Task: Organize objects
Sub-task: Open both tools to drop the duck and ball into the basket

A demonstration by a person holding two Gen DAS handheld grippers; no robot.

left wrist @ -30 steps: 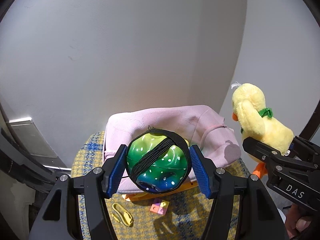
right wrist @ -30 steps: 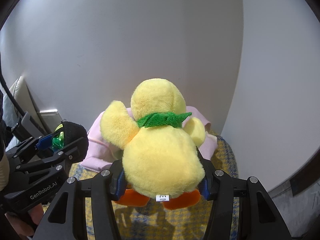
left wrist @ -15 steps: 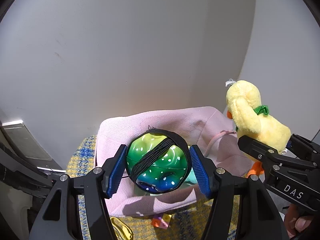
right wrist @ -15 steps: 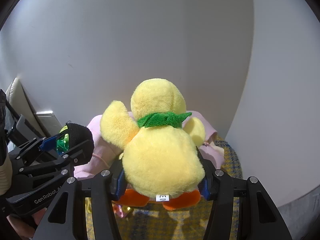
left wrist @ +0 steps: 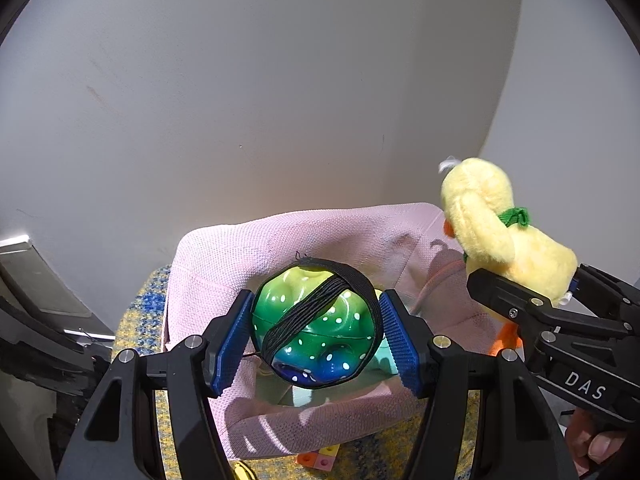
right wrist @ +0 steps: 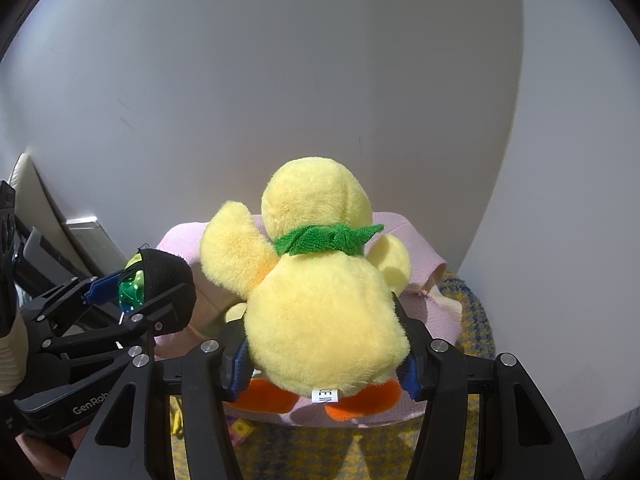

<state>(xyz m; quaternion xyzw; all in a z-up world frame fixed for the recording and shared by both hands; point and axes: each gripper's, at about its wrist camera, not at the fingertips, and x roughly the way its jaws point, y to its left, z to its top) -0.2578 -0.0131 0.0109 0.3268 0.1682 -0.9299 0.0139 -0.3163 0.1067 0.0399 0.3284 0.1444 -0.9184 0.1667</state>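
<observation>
A green-blue dimpled ball [left wrist: 316, 328] wrapped in a black elastic band sits between the blue pads of my left gripper [left wrist: 316, 340], whose jaws are opening; the pads still touch its sides. It hangs over the opening of a pink fabric basket [left wrist: 248, 248]. A yellow plush duck [right wrist: 324, 312] with a green scarf and orange feet sits between the pads of my right gripper [right wrist: 324, 364], whose jaws are also opening. The duck [left wrist: 500, 232] hangs over the basket's right side. In the right wrist view my left gripper [right wrist: 132, 292] appears at the left.
The basket stands on a yellow and blue woven surface [right wrist: 472, 312] close to a white wall. A mint-green item [left wrist: 384, 360] lies inside the basket. Small coloured blocks [left wrist: 320, 458] lie in front of it. A grey flat device [left wrist: 32, 276] leans at the left.
Both grippers have moved forward toward the basket, which now looks larger and nearer. The ball is now over the basket's opening and the duck over its right side.
</observation>
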